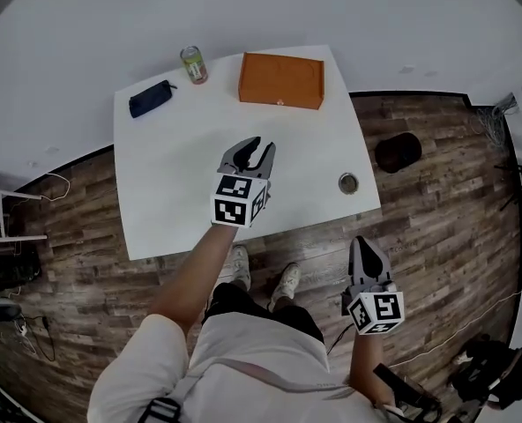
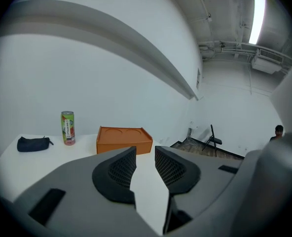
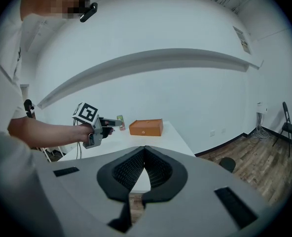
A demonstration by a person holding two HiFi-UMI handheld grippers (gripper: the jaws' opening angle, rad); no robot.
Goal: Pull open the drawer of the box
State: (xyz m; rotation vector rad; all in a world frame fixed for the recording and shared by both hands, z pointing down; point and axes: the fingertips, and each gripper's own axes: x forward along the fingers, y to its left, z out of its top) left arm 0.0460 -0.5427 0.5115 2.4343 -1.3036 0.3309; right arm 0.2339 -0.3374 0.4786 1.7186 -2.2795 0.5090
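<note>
Orange box [image 1: 280, 79] sits at the far edge of the white table [image 1: 168, 210], drawer shut, to the right of a can [image 1: 193, 64] and a dark pouch [image 1: 150, 98]. Left gripper [image 1: 259, 145] is over mid-table, jaws apart, nothing between them. Right gripper [image 1: 365, 241] is off the near right corner, jaws together, empty.

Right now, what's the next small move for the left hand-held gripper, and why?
Probably ease the left hand-held gripper forward toward the flat orange box at the white table's far edge: its jaws stand apart and empty, well short of the box.
</note>
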